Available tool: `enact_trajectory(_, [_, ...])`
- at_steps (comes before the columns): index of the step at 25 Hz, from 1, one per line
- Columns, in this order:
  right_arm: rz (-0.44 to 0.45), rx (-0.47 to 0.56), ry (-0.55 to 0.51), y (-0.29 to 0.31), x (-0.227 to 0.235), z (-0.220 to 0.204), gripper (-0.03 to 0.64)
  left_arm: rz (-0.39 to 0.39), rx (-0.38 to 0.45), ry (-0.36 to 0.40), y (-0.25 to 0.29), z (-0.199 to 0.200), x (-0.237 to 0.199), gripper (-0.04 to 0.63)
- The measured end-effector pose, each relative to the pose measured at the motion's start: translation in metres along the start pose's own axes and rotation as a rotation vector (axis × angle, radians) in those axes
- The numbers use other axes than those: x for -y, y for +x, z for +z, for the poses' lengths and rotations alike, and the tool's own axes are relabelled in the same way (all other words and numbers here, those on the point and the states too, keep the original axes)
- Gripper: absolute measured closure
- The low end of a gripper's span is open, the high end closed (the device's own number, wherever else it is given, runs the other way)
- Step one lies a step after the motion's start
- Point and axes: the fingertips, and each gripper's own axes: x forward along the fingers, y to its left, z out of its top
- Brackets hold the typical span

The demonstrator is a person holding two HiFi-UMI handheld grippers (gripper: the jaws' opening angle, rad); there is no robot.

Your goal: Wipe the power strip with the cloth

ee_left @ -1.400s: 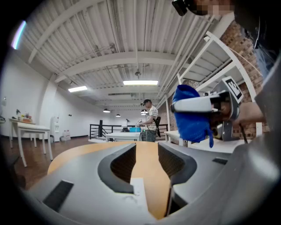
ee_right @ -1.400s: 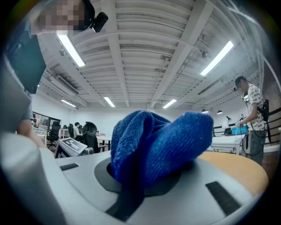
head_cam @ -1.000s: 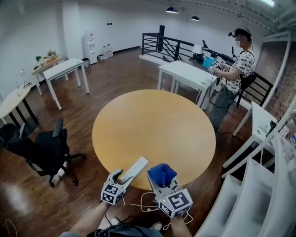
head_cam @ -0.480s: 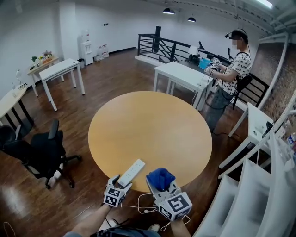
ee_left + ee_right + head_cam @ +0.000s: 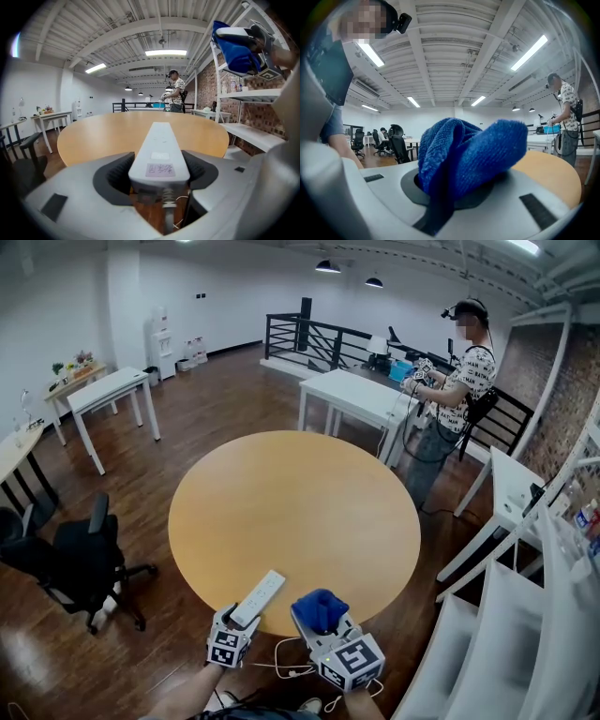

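Tabletop: power strip, perhaps overhanging; cloth in right-hand tool

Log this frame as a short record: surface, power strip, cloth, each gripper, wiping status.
surface: round wooden table
power strip: white, lying at the table's near edge, cord end toward the person
left gripper: open; its fingers have just been opening, with the strip's near end between them
right gripper: shut on the blue cloth
cloth position: bunched, held beside the strip, apart from it
wiping: not yet begun
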Motion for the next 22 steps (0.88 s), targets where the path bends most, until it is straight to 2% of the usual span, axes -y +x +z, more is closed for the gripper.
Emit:
enact_trajectory(1, [0.002, -0.003, 0.001, 0.001, -0.001, -0.001, 0.566, -0.007, -0.005, 0.011, 0.0, 0.0, -0.001, 0.293])
enact_trajectory(7, [0.017, -0.002, 0.009, 0.007, -0.006, -0.002, 0.566, -0.033, -0.024, 0.037, -0.002, 0.0, 0.001, 0.299])
enact_trajectory(11, [0.017, 0.008, 0.012, 0.008, -0.004, -0.001, 0.566, -0.063, -0.004, 0.06, -0.011, 0.008, 0.008, 0.302])
enact_trajectory(16, [0.029, 0.022, 0.017, 0.01, -0.008, 0.004, 0.566, -0.065, 0.072, 0.034, -0.028, 0.036, 0.008, 0.302])
enact_trajectory(22, [0.042, 0.069, 0.009, 0.012, -0.014, 0.019, 0.566, -0.087, 0.214, 0.073, -0.055, 0.102, 0.019, 0.302])
